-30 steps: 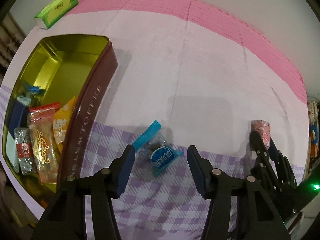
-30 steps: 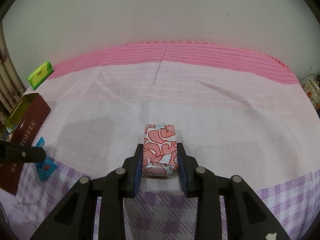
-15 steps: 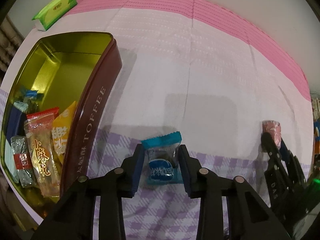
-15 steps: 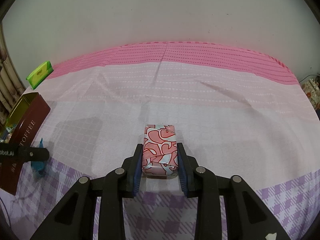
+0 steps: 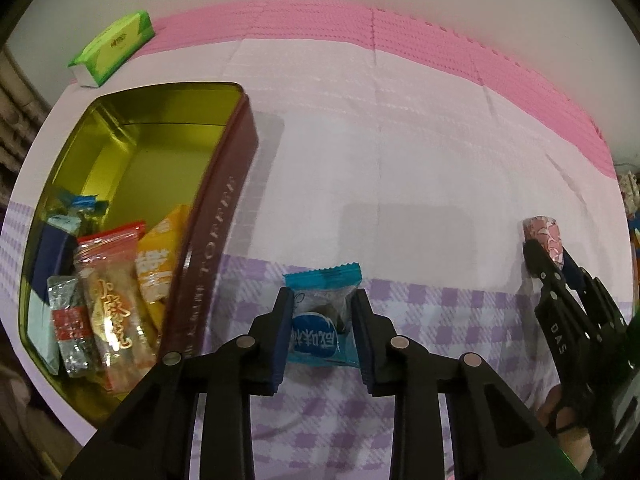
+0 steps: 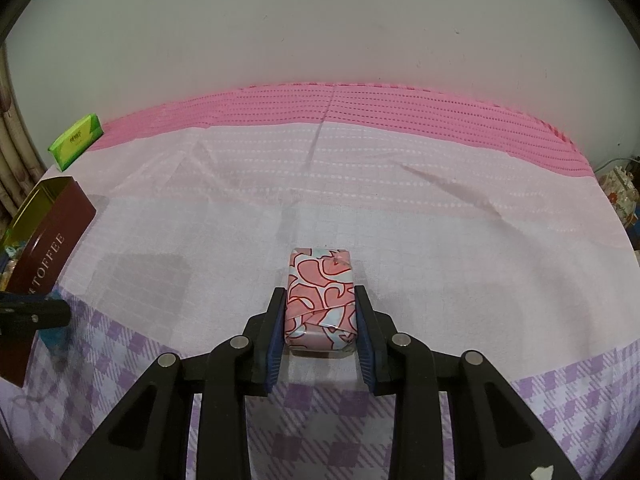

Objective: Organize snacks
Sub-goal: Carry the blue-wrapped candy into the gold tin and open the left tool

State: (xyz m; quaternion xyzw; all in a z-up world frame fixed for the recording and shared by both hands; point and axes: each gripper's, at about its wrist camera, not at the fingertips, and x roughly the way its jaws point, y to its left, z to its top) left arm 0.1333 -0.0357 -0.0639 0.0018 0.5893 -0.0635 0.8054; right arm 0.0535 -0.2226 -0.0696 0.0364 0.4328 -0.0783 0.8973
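both left jaws now closing on blue candy.

A small blue-wrapped candy lies flat on the purple-checked part of the cloth, just right of the open maroon toffee tin, which already holds several packets, among them what look like a red-topped bag and an orange one. Well to the right, a pink swirl-patterned wrapped block rests on the pale cloth.
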